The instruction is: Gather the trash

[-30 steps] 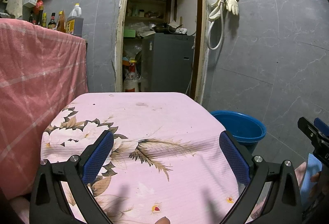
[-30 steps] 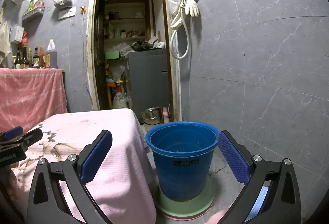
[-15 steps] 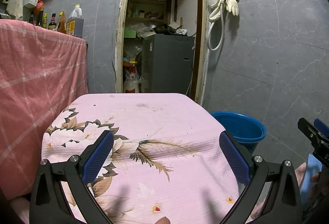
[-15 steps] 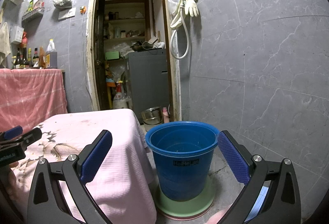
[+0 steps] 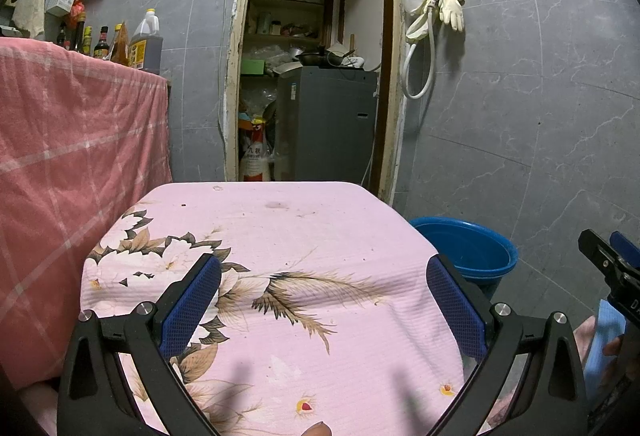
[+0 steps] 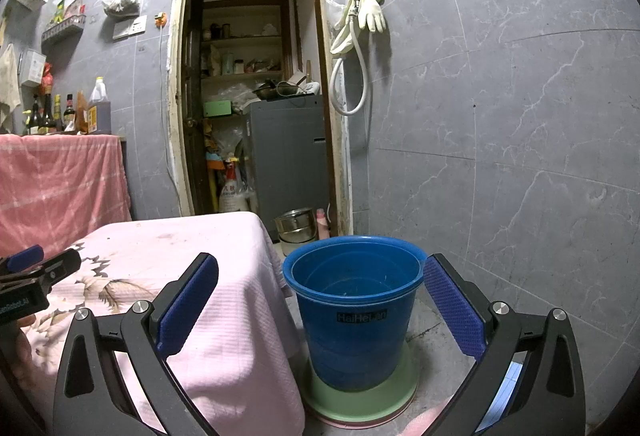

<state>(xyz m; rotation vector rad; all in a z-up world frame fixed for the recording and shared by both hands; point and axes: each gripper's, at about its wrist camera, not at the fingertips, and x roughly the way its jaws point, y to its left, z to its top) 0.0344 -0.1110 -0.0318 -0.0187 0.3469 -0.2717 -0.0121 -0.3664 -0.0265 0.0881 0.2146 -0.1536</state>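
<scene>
A blue plastic bucket stands on a green lid on the floor, right of a low table under a pink floral cloth. It also shows in the left wrist view. My left gripper is open and empty over the cloth. My right gripper is open and empty, held in front of the bucket with the rim between its blue pads. The cloth shows no trash on it; only small specks and stains. The other gripper shows at each view's edge.
A taller counter under a pink checked cloth stands left, with bottles on top. An open doorway behind leads to a storeroom with a grey cabinet. A steel pot sits on the floor by the door. Gloves and a hose hang on the grey tiled wall.
</scene>
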